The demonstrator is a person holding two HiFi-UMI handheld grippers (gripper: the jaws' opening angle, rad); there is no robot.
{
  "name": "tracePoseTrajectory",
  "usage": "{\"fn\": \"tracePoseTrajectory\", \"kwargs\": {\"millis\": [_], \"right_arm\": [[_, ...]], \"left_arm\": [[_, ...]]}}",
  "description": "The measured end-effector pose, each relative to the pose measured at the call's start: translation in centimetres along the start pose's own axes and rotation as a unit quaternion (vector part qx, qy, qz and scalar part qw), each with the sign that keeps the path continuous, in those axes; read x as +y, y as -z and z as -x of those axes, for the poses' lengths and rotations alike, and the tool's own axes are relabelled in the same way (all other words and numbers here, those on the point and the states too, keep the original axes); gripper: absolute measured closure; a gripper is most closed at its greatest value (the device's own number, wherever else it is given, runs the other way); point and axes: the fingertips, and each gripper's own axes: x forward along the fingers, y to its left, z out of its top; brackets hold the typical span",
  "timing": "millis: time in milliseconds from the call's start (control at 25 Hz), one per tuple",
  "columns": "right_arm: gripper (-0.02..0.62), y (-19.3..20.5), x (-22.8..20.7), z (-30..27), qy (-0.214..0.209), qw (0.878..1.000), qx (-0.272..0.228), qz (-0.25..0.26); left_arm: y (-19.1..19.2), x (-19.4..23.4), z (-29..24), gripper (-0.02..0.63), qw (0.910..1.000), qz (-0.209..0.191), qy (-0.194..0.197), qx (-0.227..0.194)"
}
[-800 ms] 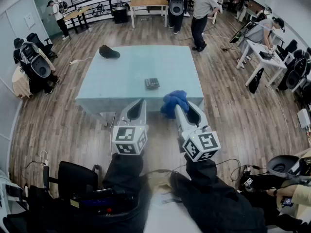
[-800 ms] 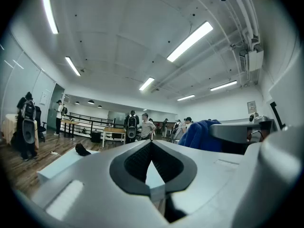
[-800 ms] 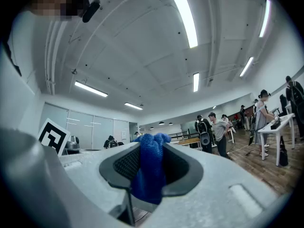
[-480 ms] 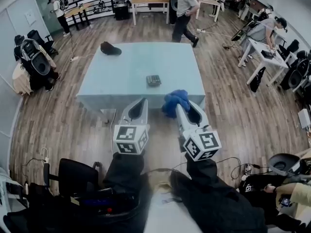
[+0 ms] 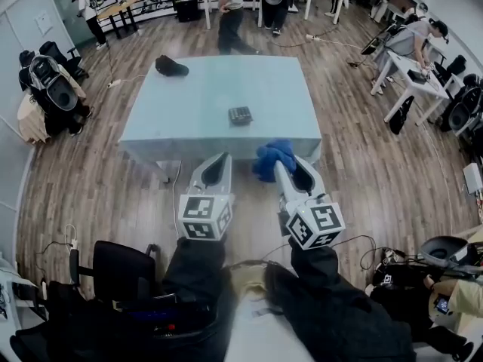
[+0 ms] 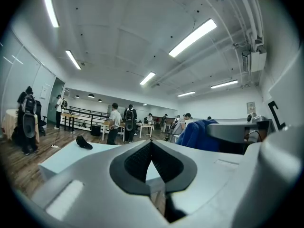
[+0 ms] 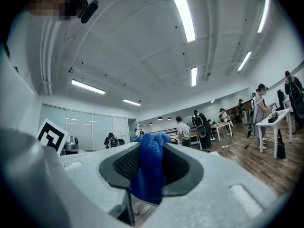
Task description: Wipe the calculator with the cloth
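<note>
Desk (image 5: pixel 189 119) surface is mostly bare: a dark object (image 5: pixel 170 66) lies by the far left corner, well apart from everything else. The left claw (image 6: pixel 151 143) hangs short of the near edge, over the wooden floor (image 5: pixel 98 194), its jaws closed together with nothing between them. The calculator (image 5: pixel 240 115) lies flat, right of the desk's middle, clear of every edge with open surface all round. Rightmost, the right claw (image 7: pixel 150 148) is clamped on the blue cloth (image 5: pixel 272 158), which bunches at the near edge, apart from the calculator.
</note>
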Motion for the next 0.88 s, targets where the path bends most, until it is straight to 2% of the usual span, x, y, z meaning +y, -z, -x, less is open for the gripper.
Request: {"fn": "tracePoseTrajectory", "kwargs": {"millis": [880], "right_arm": [[0.472, 6.8, 5.1, -1.6, 0.017, 0.998, 0.058, -0.013]], "left_arm": [[7.0, 6.4, 4.0, 0.609, 0.9972, 0.040, -0.010, 0.063]]}}
